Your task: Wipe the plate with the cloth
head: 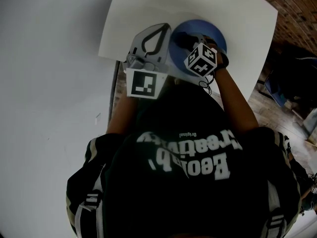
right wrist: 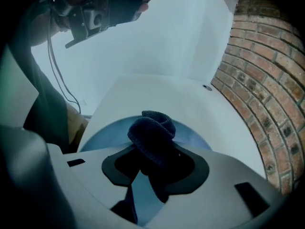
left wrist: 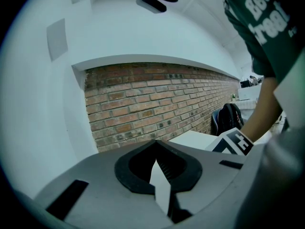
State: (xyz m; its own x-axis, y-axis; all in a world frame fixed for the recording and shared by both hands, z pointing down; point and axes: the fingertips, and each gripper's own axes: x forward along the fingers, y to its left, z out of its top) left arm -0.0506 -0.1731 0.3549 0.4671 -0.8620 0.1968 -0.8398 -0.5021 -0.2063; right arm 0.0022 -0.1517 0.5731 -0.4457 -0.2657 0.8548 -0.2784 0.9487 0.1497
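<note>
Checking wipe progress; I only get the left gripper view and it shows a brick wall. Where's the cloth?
Observer: The right gripper is shut on the cloth, a dark bunch.
Operator: And the plate?
Observer: The blue plate is on the white table, right under the cloth. I can't tell if they touch.
Operator: Is the left gripper near it?
Observer: The head view shows the left gripper beside the plate's left edge, over the table, not gripping the plate.
</note>
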